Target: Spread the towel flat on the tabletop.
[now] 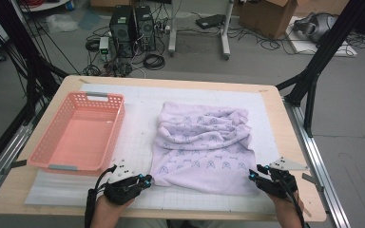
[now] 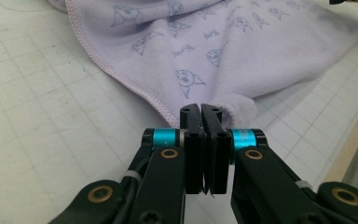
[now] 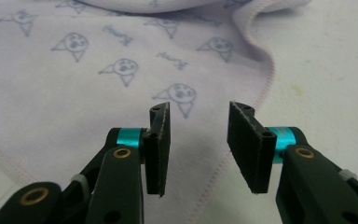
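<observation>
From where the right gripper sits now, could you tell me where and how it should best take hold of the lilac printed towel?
Grip the lilac printed towel at its near right corner, coming in low from the table's near edge. The stitched hem lies flat and free there, already between the open jaws of the right gripper, so it need only close. The left gripper is shut at the near left corner, seemingly pinching it.

My left tongs [image 1: 148, 180] are in my left hand [image 1: 108, 205], low and pointing to the right, toward my other tongs; the jaws are pressed together. My right tongs [image 1: 252, 175] are in my right hand [image 1: 285, 205], pointing to the left, and the jaws stand apart with a clear gap.
</observation>
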The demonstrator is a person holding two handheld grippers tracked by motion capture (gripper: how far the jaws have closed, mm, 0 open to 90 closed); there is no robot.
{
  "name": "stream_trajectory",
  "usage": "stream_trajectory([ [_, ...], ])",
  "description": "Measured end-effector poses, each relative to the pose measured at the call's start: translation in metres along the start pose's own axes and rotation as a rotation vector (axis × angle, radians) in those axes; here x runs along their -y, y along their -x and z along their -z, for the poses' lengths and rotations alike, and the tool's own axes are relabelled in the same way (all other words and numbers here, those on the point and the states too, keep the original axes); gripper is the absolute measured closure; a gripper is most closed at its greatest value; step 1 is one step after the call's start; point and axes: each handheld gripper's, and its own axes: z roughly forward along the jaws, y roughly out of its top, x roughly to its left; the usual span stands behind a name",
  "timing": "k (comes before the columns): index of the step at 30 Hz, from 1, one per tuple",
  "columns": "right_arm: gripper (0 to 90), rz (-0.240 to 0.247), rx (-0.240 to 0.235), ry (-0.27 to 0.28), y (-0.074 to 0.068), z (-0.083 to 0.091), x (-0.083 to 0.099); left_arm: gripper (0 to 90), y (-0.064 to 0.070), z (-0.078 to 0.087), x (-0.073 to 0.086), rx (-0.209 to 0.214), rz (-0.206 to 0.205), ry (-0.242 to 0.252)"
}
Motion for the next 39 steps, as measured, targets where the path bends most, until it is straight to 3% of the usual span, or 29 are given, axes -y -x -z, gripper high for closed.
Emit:
stream_trajectory([
  [1,58.5,-0.002,0.001,-0.002,0.001,0.0,0.001,83.4,-0.001,0.001,0.0,-0.005,0.02,0.012],
  [3,58.2,-0.006,0.004,-0.004,0.003,-0.001,0.002,56.0,-0.005,0.0,-0.003,-0.005,0.079,0.021],
  [4,57.8,-0.011,0.005,-0.006,0.004,-0.001,0.002,50.7,-0.007,-0.002,-0.004,-0.008,0.087,0.028],
  [10,54.4,-0.016,0.017,0.002,0.007,-0.009,-0.001,43.0,-0.02,-0.03,-0.015,-0.05,0.097,-0.002],
  [14,51.0,-0.023,0.022,0.003,0.009,-0.019,-0.007,42.4,-0.032,-0.055,-0.024,-0.076,0.103,-0.062],
  [17,48.0,-0.032,0.015,-0.001,0.01,-0.027,-0.009,41.1,-0.03,-0.064,-0.031,-0.111,0.08,-0.08],
  [20,46.5,-0.02,0.038,-0.025,0.013,-0.037,-0.01,42.3,-0.025,-0.073,-0.034,-0.133,0.049,-0.08],
  [22,47.8,-0.016,0.044,-0.017,0.014,-0.04,-0.012,48.7,-0.02,-0.077,-0.034,-0.186,-0.005,-0.078],
  [23,52.7,-0.013,0.04,-0.02,0.014,-0.041,-0.012,56.0,-0.019,-0.077,-0.034,-0.193,-0.036,-0.082],
  [25,67.6,0.004,0.009,-0.019,0.014,-0.041,-0.014,82.5,-0.019,-0.079,-0.036,-0.141,-0.034,-0.086],
  [26,76.7,0.008,-0.003,-0.021,0.015,-0.042,-0.015,84.4,-0.018,-0.08,-0.038,-0.144,-0.04,-0.09],
  [27,82.6,0.006,-0.024,-0.025,0.016,-0.042,-0.016,85.1,-0.019,-0.082,-0.04,-0.142,-0.036,-0.093],
  [30,86.1,0.013,-0.016,-0.011,0.016,-0.046,-0.019,85.5,-0.028,-0.087,-0.045,-0.166,-0.005,-0.069],
  [33,86.3,-0.016,0.014,0.026,0.022,-0.05,-0.026,85.6,-0.04,-0.093,-0.052,-0.197,0.038,-0.04],
  [35,86.5,-0.012,0.045,0.037,0.025,-0.056,-0.032,85.6,-0.046,-0.095,-0.054,-0.219,0.072,0.007],
  [37,86.5,-0.023,0.08,0.036,0.027,-0.063,-0.037,85.5,-0.055,-0.1,-0.056,-0.222,0.119,0.007],
  [39,86.4,-0.032,0.092,0.033,0.03,-0.069,-0.041,85.4,-0.059,-0.102,-0.06,-0.235,0.107,0.019],
])
